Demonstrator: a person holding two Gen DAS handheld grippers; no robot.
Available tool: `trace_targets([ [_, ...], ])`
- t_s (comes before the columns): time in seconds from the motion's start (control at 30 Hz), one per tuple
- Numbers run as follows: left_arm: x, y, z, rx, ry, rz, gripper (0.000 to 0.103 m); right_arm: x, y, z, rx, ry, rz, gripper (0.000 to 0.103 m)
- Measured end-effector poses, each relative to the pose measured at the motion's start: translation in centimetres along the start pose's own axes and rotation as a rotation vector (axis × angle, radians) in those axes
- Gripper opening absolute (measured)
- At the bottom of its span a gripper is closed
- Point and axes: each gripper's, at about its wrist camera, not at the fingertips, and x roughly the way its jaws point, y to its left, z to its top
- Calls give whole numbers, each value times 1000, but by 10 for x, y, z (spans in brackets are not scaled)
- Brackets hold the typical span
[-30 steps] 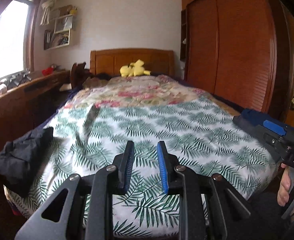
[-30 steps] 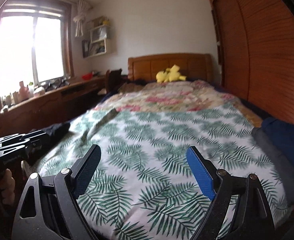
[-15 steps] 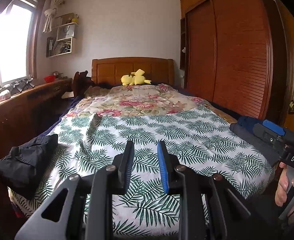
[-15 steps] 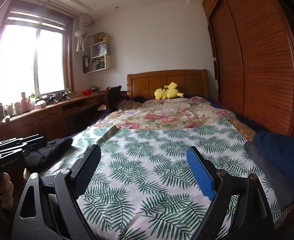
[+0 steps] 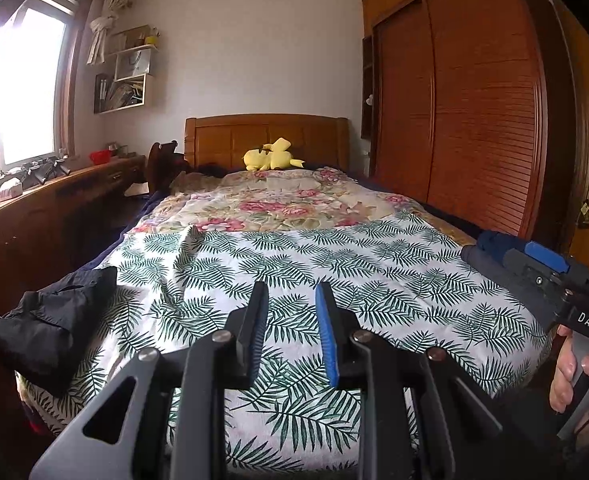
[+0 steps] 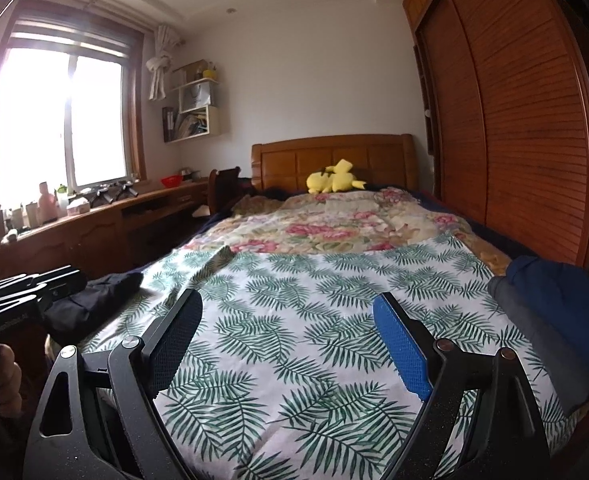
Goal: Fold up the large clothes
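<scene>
Bed [image 5: 294,264]: your landmark. Its leaf-print cover lies flat and bare across the middle, nothing spread out on it for folding.
Progress: as I judge it, you stand at the foot with no garment in hand; whether the pieces at the bed's edges are done or waiting, the views cannot say.
Blue and grey clothes [image 6: 550,312]: stacked at the bed's right edge near the foot, looking fairly neat, perhaps already folded.
Black garment [image 5: 50,320]: rumpled in a heap at the bed's left edge near the foot; probably the piece left for you.
Right gripper [image 6: 286,340]: you hold it over the bed's foot, jaws spread wide with only the cover seen between them; the blue and grey stack lies off to its right, apart.
Left gripper [image 5: 290,320]: also over the bed's foot, jaws narrowed to a small gap, nothing pinched between them; the black heap lies to its left, apart and untouched.
</scene>
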Motion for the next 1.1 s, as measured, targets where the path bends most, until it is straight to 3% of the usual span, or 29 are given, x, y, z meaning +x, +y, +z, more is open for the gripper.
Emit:
trace_targets([
  [1.1, -2, -1, 0, 2, -5, 7, 24, 0, 0, -2, 0, 0, -1, 89],
])
